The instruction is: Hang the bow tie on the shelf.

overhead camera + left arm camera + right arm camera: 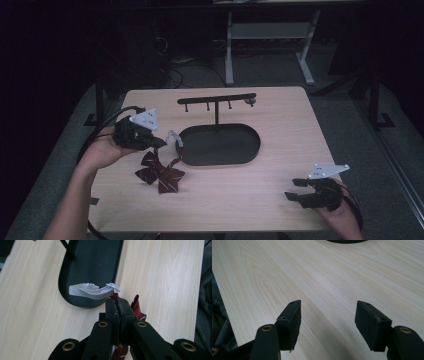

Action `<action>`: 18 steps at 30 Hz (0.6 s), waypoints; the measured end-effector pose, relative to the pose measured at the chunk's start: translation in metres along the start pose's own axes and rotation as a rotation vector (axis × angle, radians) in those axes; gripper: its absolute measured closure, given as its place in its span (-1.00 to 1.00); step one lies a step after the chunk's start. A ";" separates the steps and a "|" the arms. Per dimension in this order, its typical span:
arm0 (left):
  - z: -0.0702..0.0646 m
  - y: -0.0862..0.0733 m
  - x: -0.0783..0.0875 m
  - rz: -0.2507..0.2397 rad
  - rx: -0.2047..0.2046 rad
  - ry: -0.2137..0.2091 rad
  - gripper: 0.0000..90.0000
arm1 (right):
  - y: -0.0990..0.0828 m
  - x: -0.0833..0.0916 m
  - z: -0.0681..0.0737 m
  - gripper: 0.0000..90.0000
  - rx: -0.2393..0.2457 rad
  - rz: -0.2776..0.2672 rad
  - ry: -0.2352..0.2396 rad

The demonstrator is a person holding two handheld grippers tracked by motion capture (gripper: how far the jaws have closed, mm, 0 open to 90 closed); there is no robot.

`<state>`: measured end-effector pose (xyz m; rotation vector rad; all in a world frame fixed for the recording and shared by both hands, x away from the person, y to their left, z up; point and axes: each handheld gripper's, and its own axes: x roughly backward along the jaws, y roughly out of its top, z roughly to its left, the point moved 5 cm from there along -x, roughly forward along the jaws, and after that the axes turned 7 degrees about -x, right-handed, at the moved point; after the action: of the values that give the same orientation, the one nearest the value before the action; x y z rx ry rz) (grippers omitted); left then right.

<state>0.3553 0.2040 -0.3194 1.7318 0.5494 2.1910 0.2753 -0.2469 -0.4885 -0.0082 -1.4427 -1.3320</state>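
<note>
A dark red pinwheel-shaped ornament (161, 173) with a white ribbon loop (174, 136) hangs from my left gripper (159, 143) at the table's left. In the left gripper view the jaws of this gripper (117, 304) are pressed together on the ornament's red top, just below the white loop (90, 291); a red blade (137, 309) sticks out to the right. Whether the ornament's lower blades touch the table I cannot tell. The black hanger stand (218, 100) with small hooks rises from its oval base (220, 146) just right of the loop. My right gripper (296, 190) is open and holds nothing (328, 313).
The light wooden table (280, 125) ends close behind the right gripper at the front right edge. The stand's crossbar carries several small hooks and a pale knob (251, 102) at its right end. A desk frame (270, 45) and cables lie on the dark floor beyond.
</note>
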 end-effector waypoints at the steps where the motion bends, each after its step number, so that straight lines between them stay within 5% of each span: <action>1: 0.000 0.000 0.000 0.000 0.000 0.000 0.97 | 0.000 0.000 0.000 -0.17 0.000 0.000 0.000; 18: 0.020 0.030 0.009 -0.026 -0.031 0.008 0.97 | -0.003 0.004 -0.003 -0.17 -0.030 -0.008 0.002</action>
<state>0.3732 0.1836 -0.2932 1.6913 0.5342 2.1786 0.2740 -0.2523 -0.4883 -0.0210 -1.4226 -1.3595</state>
